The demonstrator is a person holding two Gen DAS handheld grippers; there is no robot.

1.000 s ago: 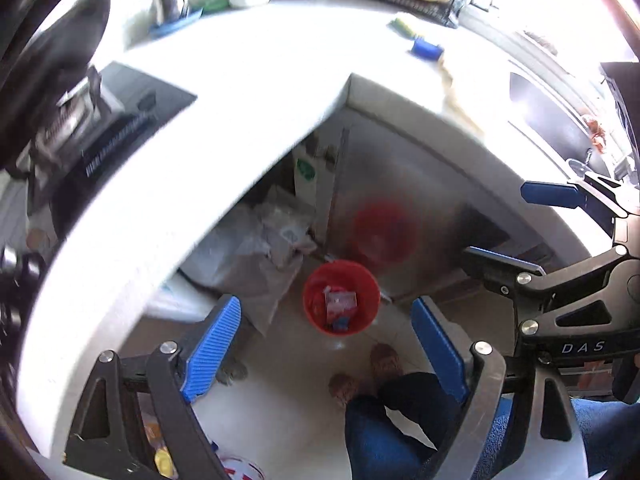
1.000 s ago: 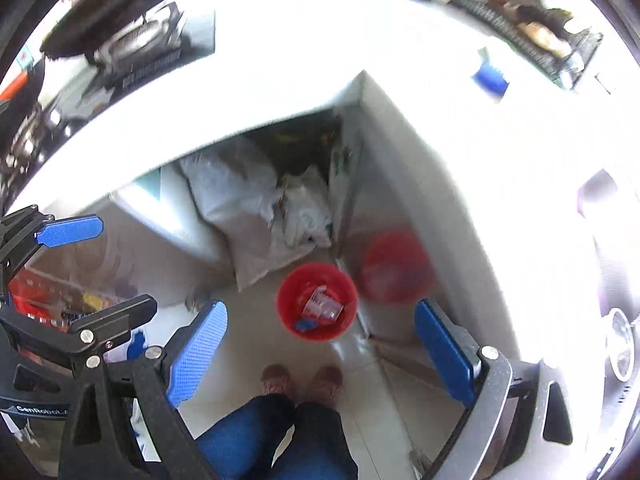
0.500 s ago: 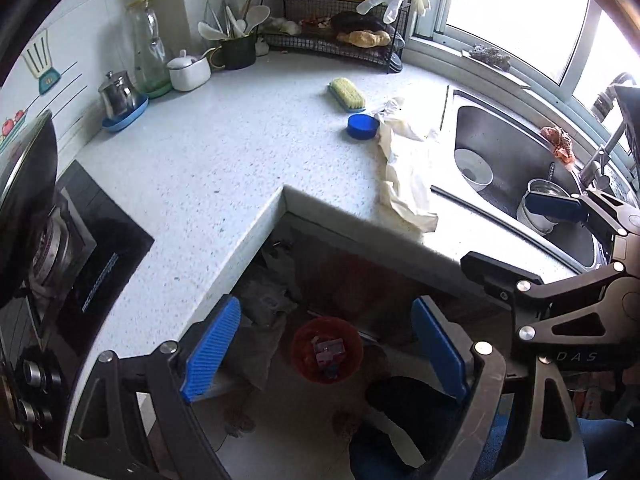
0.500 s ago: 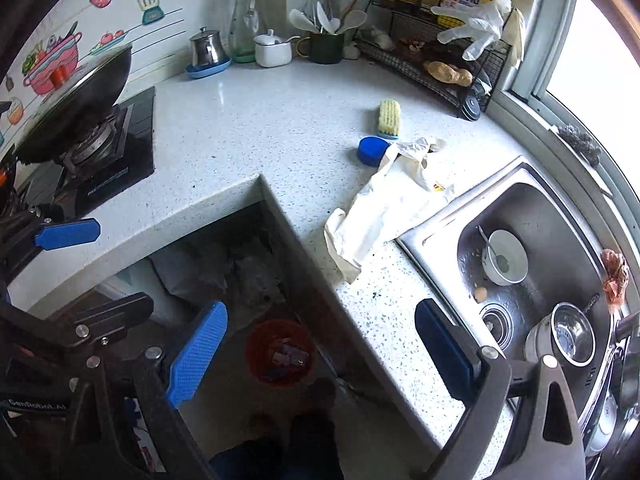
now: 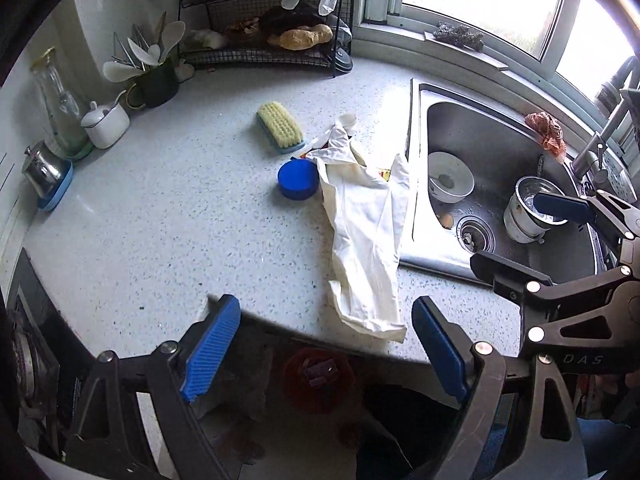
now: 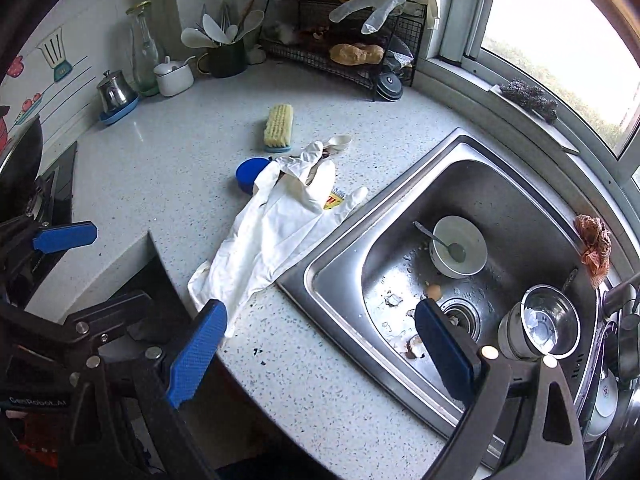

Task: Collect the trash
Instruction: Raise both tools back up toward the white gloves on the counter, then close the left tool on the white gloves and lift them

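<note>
A red bin (image 5: 318,380) with scraps in it stands on the floor under the counter edge, seen between the pads of my left gripper (image 5: 326,348), which is open and empty. White rubber gloves (image 5: 364,232) lie on the speckled counter and hang over its edge, partly covering a yellow wrapper (image 6: 334,200). My right gripper (image 6: 320,352) hovers open and empty over the counter and the sink (image 6: 332,252). Eggshell bits (image 6: 412,344) lie by the drain. Each gripper shows at the edge of the other's view: the right gripper (image 5: 536,240), the left gripper (image 6: 88,272).
A blue lid (image 5: 298,179) and a scrub brush (image 5: 280,128) lie beside the gloves. The sink holds a white bowl (image 6: 458,246) with a spoon and a steel pot (image 6: 540,324). A wire rack (image 6: 340,56), utensil cup and jars line the back wall. The stove (image 6: 48,192) is at left.
Both grippers rose from facing the red bin on the floor to above the counter. The bin slid to the lower edge of the left view. Both stayed open.
</note>
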